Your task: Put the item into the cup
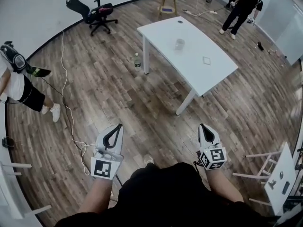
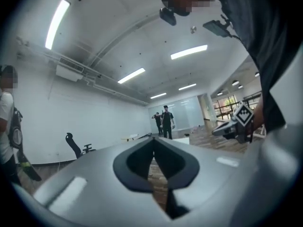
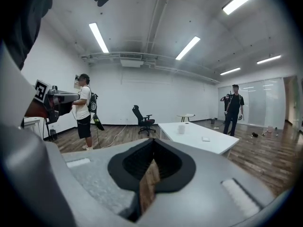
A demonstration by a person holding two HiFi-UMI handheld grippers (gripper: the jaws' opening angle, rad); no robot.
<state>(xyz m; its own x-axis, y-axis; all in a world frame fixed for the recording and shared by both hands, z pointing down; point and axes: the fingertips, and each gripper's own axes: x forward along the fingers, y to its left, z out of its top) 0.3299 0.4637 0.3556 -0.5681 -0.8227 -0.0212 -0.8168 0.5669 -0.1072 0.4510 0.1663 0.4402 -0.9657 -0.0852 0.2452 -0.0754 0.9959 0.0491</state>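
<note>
White desk (image 1: 199, 74) is well ahead, out of reach, so I judge this is still the approach, nothing picked yet. Left gripper (image 1: 118, 126) and right gripper (image 1: 202, 126) are held low at the waist, forearms down, tips pointing forward, both with jaws closed together on nothing. Cup (image 1: 179, 44) stands upright mid-desk. The item (image 1: 207, 60), a small flat white square, lies apart from it toward the desk's near end, nearer the right edge.
</note>
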